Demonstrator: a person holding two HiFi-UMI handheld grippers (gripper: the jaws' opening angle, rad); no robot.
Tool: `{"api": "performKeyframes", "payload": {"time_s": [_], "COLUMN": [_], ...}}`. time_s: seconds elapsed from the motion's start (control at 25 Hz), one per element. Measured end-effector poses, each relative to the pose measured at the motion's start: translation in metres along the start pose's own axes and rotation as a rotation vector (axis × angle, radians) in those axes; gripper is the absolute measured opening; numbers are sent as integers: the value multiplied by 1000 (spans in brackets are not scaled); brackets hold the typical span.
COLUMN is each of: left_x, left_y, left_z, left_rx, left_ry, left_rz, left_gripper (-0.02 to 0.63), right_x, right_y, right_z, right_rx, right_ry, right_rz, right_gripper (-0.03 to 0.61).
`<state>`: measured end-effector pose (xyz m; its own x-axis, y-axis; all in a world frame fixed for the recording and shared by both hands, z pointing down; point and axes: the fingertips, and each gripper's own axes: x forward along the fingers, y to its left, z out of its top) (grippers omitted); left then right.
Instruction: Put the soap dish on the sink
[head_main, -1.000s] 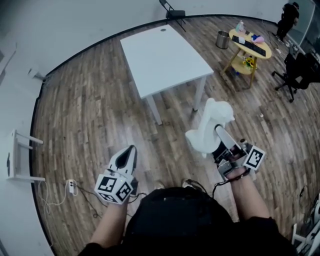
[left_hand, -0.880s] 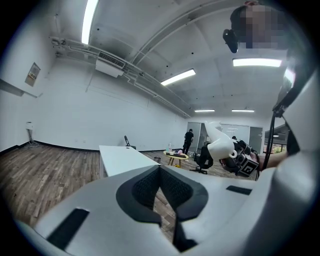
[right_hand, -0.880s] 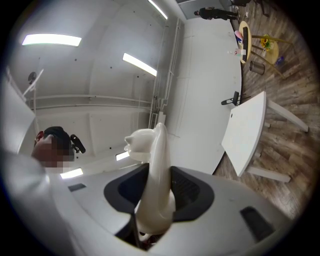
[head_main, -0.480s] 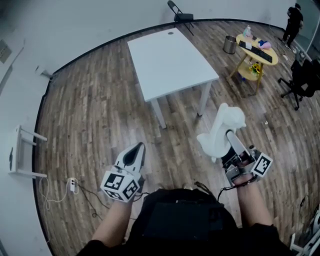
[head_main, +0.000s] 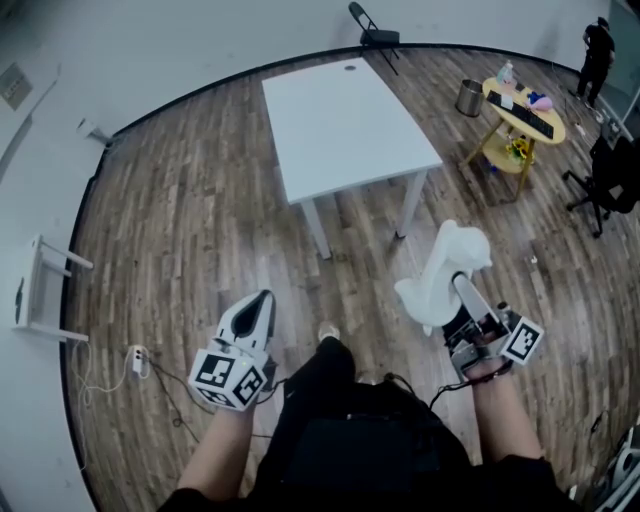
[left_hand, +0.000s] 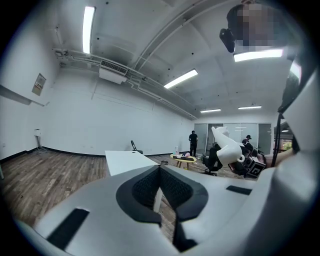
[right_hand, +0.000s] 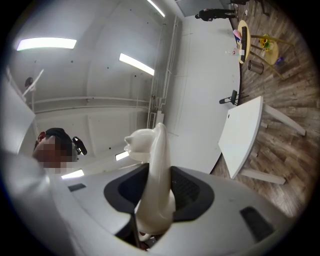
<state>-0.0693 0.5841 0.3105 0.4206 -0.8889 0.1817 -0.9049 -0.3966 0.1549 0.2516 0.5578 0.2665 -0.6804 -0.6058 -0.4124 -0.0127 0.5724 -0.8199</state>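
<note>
The soap dish (head_main: 443, 272) is a white, glossy, curved piece with a cat-like end. It is held off the floor in my right gripper (head_main: 458, 284), which is shut on its lower part. In the right gripper view the dish (right_hand: 154, 160) stands up between the dark pads (right_hand: 186, 190) and hides the gap. My left gripper (head_main: 262, 303) is at the lower left, shut with nothing in it; its pads meet in the left gripper view (left_hand: 160, 181). From that view the dish (left_hand: 227, 148) shows at the right. No sink is in view.
A white table (head_main: 345, 115) stands ahead on the wood floor. A yellow round side table (head_main: 524, 110), a metal bin (head_main: 469, 97) and an office chair (head_main: 608, 165) are at the far right. A white rack (head_main: 38, 292) and a cabled power strip (head_main: 137, 360) lie at the left.
The right gripper with the dish has sunk slightly. A leg and shoe have come forward between the grippers. The left gripper has hardly moved.
</note>
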Motion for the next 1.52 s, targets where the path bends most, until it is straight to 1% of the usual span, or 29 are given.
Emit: {"api": "performKeyframes", "payload": {"time_s": [0.16,0.36,0.48,0.6,0.84,1.08,1.36,1.52], "left_x": [10,45,72,102,160,221,299,350], "left_y": [2,12,25,41,76,126,182,236], "left_z": [-3,-1,8,19,29,50,78,91], "left_rx": [-4,4,-3,8,-6,-20,-22,-35], "left_ry": [5,6,-9,-20,-13,-3,-15,-22], "left_rz": [-3,-24,-34,-50,-61,-80,-118,-121], "left_gripper": [-11,-11,-11,-11,-11,-11,-11,-11], "right_x": [3,15,28,47,86,144,216,278], "right_y": [-9,-26,-37,-52,-89,-127,-167,-204], "right_z": [6,21,34,48,75,100,136,155], "right_rx": [-1,-8,-13,-31,-28,-36,-62,-74], "right_ry": [-5,-7,-10,-12,-23,-32,-36,-49], "right_rz": [1,-26,-38,-48,-69,-98,-127,-123], "right_gripper": [143,143,143,143,143,143,143,143]}}
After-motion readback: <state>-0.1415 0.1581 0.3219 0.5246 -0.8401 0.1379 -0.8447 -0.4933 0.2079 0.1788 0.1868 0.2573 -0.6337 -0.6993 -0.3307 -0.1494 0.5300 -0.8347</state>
